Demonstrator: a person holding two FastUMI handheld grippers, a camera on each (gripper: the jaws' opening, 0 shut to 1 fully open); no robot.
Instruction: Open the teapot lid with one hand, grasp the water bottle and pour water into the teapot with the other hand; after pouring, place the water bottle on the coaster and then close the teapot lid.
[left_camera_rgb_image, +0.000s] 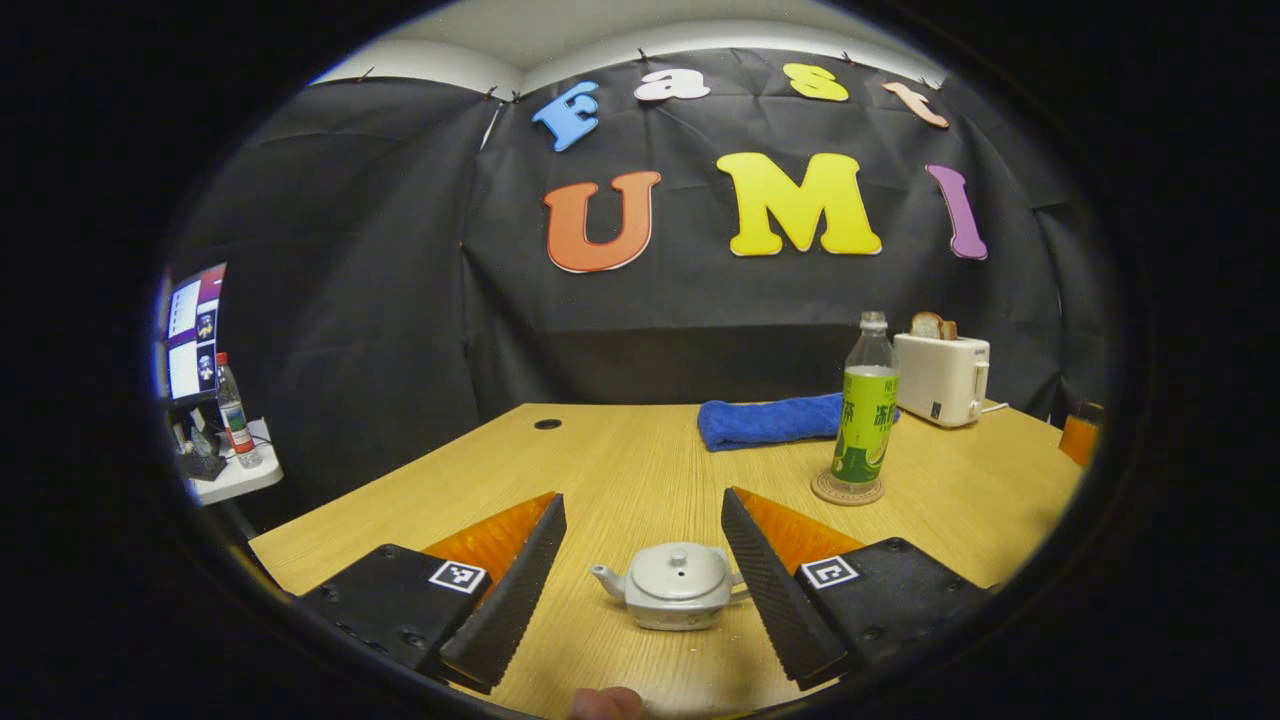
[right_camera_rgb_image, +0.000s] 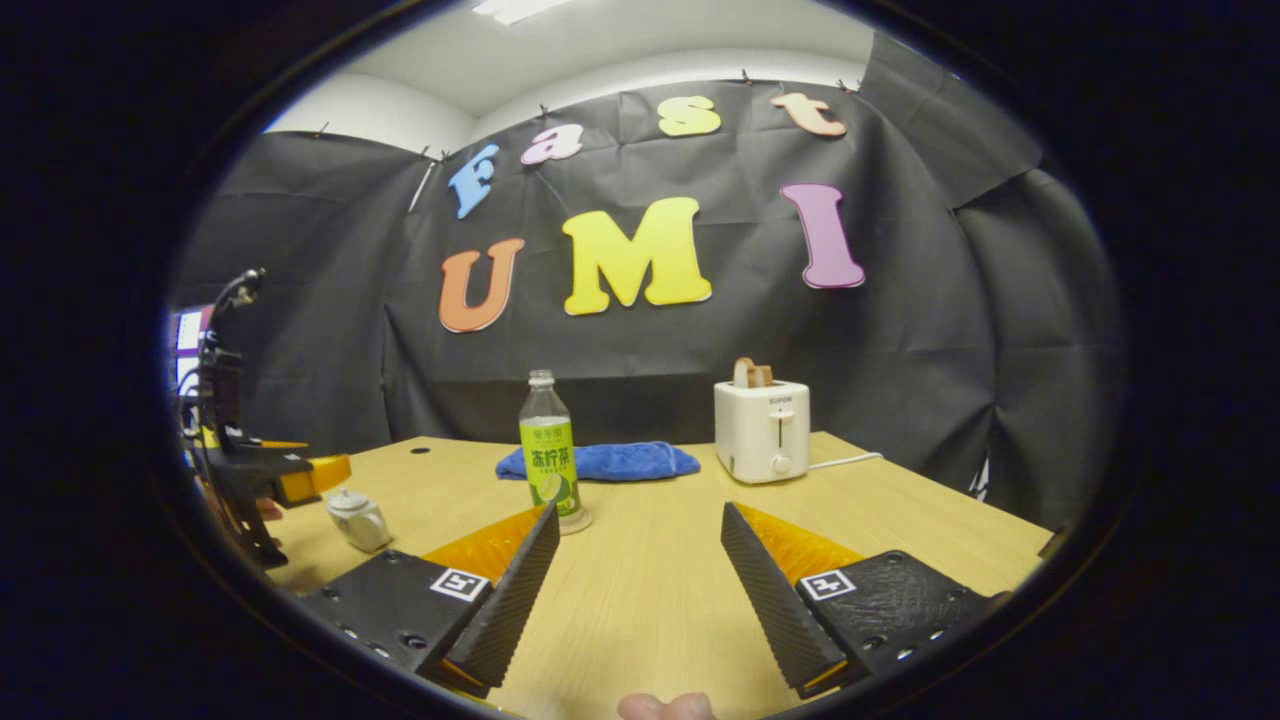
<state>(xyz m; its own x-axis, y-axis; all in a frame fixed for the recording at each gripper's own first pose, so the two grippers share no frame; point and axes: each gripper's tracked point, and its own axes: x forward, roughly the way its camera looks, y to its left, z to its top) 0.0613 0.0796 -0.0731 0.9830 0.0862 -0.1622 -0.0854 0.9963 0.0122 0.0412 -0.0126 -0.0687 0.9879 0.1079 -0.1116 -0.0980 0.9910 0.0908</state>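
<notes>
While the counter (left_camera_rgb_image: 640, 450) carries a water bottle (left_camera_rgb_image: 866, 420) upright on its coaster (left_camera_rgb_image: 848, 492), the left claw (left_camera_rgb_image: 640, 590) brackets the lidded teapot (left_camera_rgb_image: 675, 586), spread wide; the right claw (right_camera_rgb_image: 640, 600) waits agape. Lid-lifting looks next: pinching its small knob (left_camera_rgb_image: 678, 553).

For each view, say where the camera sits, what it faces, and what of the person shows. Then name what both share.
Left gripper view: rides the left gripper, open, low over the table, facing the teapot; a fingertip shows at the bottom.
Right gripper view: rides the right gripper, open, facing bare table beside the bottle; fingertips show.
Shared: teapot, bottle on coaster, towel, toaster.
</notes>
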